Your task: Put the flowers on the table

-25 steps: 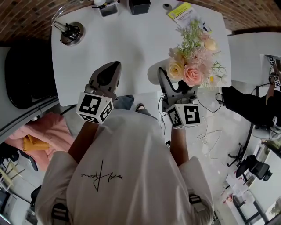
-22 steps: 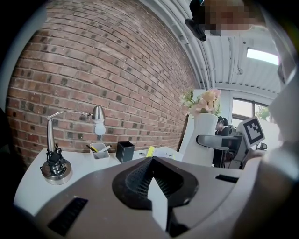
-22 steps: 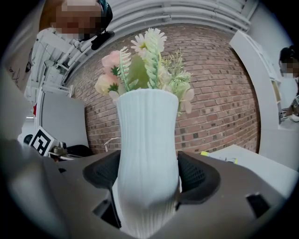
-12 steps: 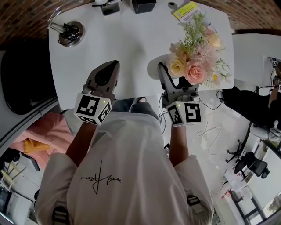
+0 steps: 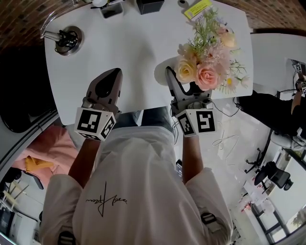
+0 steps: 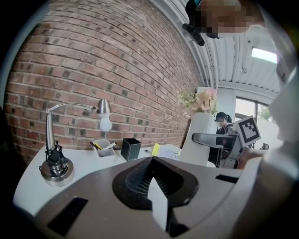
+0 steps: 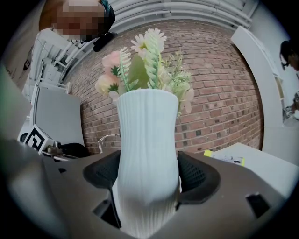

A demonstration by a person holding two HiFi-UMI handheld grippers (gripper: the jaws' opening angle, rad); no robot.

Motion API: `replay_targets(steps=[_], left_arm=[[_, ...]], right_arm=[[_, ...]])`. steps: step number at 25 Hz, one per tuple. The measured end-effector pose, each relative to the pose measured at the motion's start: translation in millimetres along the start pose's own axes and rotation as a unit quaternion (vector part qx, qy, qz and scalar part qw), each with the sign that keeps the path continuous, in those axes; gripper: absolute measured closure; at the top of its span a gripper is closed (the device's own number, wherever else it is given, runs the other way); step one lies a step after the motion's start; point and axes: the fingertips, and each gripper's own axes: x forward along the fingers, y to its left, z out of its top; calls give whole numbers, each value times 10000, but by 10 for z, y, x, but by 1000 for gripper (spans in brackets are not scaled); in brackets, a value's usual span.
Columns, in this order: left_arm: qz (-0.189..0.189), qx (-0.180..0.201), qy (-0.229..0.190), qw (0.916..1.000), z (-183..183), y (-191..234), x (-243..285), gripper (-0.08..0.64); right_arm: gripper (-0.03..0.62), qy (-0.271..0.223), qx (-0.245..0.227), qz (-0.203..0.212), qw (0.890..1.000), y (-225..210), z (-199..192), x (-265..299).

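Two tools are over the near edge of the desk (image 5: 138,52), and only one of them has work. The right tool (image 5: 184,85) pinches the white vase (image 7: 147,154) by its narrow lower part, one dark pad on each side, so the ribbed body stands upright and the flowers (image 5: 205,62) spread freely above the jaws. I think the low grip is chosen to spare the blossoms and to keep the heavy bouquet from tipping. The vase is above the near right part of the desk, and it throws a shadow on the desk top, but no view shows whether its foot touches the surface.

The left tool (image 5: 112,75) is pressed together with nothing between its pads. It hovers over the near left part of the desk, well apart from the vase, probably only waiting.

A desk lamp (image 5: 67,38), a black box (image 5: 149,5) and a yellow paper (image 5: 197,8) stay along the far edge of the desk, so the middle of the desk seems free for the vase.
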Motion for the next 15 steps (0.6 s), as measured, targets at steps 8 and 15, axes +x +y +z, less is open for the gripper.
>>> replay_targets(steps=[8, 15], left_arm=[[90, -66, 172, 9998, -101, 2, 217, 555], [120, -120, 370, 9992, -277, -60, 360, 555]], right_arm=[[195, 75, 56, 184, 9998, -146, -96, 263], [195, 116, -87, 246, 9996, -358, -146, 380]])
